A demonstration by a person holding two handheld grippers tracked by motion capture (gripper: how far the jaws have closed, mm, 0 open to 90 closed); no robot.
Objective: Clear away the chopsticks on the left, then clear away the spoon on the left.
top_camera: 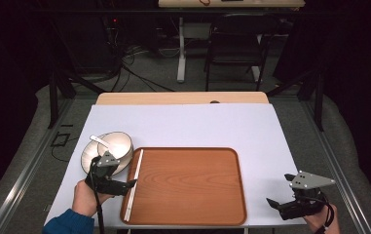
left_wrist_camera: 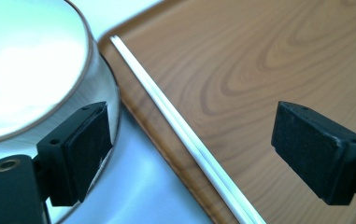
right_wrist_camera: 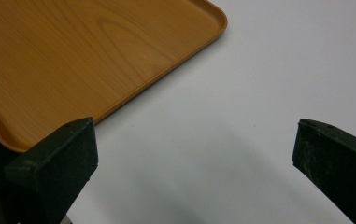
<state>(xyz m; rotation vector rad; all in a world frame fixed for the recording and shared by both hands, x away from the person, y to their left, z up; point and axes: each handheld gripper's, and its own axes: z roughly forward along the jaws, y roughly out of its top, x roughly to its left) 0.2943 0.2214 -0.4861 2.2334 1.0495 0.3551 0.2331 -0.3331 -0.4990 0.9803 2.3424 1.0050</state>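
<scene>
Chopsticks [top_camera: 134, 183]: white pair lying side by side along the left inner edge of the wooden tray [top_camera: 188, 185], free of any grip.
Left gripper [top_camera: 133, 183]: fingers [left_wrist_camera: 80, 151] spread wide above the chopsticks, touching nothing; one finger close beside the bowl.
Bowl [top_camera: 116, 145]: on the table [top_camera: 183, 124] just left of the tray, with a white spoon [top_camera: 99, 142] resting in it.
Right gripper [top_camera: 269, 200]: fingers [right_wrist_camera: 56, 161] apart over bare table, near the tray's right front corner, holding nothing.
</scene>
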